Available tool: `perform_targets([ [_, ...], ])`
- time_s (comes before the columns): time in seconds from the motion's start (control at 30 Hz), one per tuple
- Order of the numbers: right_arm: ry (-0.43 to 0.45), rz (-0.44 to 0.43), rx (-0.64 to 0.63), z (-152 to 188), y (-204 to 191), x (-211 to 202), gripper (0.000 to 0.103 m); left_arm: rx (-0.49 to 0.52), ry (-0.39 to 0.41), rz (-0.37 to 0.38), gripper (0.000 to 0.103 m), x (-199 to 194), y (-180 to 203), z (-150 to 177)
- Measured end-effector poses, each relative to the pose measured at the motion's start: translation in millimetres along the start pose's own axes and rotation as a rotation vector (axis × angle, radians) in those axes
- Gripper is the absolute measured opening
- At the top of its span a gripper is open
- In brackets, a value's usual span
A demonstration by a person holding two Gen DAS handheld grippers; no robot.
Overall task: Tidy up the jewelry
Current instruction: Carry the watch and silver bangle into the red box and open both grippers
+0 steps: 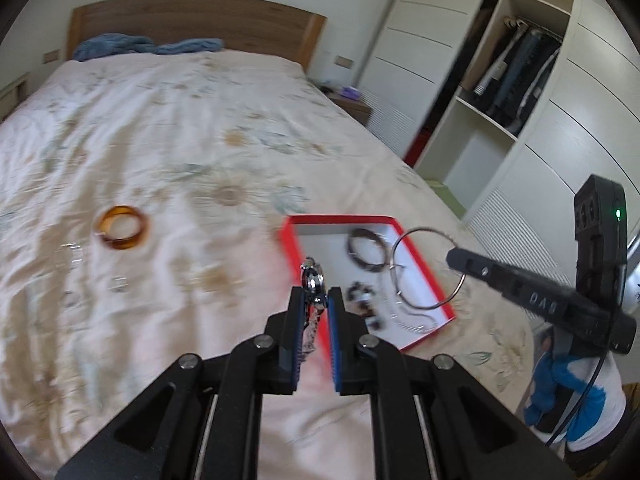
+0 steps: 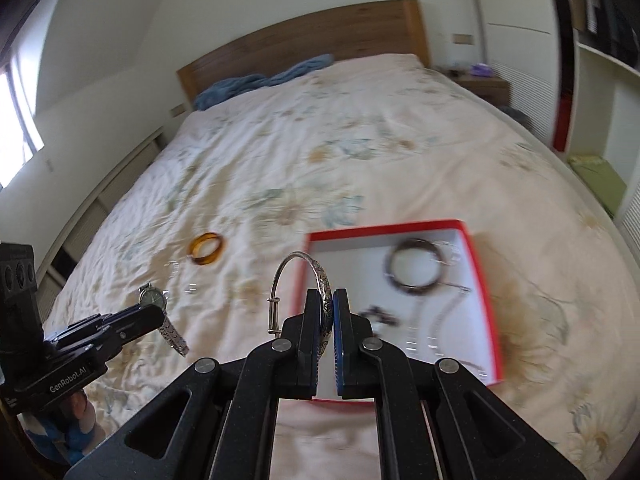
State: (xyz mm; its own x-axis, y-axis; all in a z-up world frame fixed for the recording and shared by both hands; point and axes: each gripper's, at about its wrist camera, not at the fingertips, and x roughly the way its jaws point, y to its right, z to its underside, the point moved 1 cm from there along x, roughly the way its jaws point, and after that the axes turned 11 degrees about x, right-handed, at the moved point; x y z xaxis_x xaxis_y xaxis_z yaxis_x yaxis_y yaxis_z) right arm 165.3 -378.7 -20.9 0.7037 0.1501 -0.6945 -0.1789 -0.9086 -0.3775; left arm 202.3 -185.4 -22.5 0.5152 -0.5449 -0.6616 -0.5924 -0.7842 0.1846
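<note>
colours on the bed
red box (image 2: 482, 280) with white inside; amber bangle (image 1: 122, 227); cream bedspread (image 1: 180, 128) with faded floral print; blue blanket (image 1: 132, 46); silver watch (image 2: 154, 298).

- One red box (image 2: 482, 276) near the bed's right edge.
- One dark bangle (image 2: 416, 267), one beaded bracelet (image 1: 362, 300) and one thin chain (image 2: 444, 312) inside that box.
- One amber bangle (image 1: 122, 227) on the bed cover.
- A few small clear pieces (image 1: 70, 256), too blurred to count.
- One silver bangle (image 2: 316, 280), one wristwatch (image 2: 154, 298), each clamped.
- Two grippers.
</note>
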Motion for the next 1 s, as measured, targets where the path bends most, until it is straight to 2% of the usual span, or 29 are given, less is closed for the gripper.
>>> perform_targets([
  [0.13, -0.008, 0.036, 0.041, -4.1, 37.4, 10.6, 0.007, 0.019, -0.04, 0.043, 0.01, 47.5, 22.7, -15.3],
  [0.27, -0.034, 0.058, 0.08, -2.7, 68.0, 29.1, 0.007, 0.042, -0.086, 0.055, 0.01, 95.9, 35.9, -27.2],
  [0.5, -0.082, 0.06, 0.132, -0.5, 107.4, 70.8, 0.007, 0.047, -0.158, 0.022, 0.01, 158.2, 32.7, -31.9],
  [0.77, -0.12, 0.033, 0.158, 1.5, 126.9, 101.6, 0.006, 0.049, -0.212, -0.015, 0.01, 200.8, 26.4, -28.9],
  [1.0, -0.138, 0.063, 0.149, 8.5, 135.1, 111.4, 0.006, 0.075, -0.248, -0.011, 0.01, 211.8, 31.7, -22.6],
])
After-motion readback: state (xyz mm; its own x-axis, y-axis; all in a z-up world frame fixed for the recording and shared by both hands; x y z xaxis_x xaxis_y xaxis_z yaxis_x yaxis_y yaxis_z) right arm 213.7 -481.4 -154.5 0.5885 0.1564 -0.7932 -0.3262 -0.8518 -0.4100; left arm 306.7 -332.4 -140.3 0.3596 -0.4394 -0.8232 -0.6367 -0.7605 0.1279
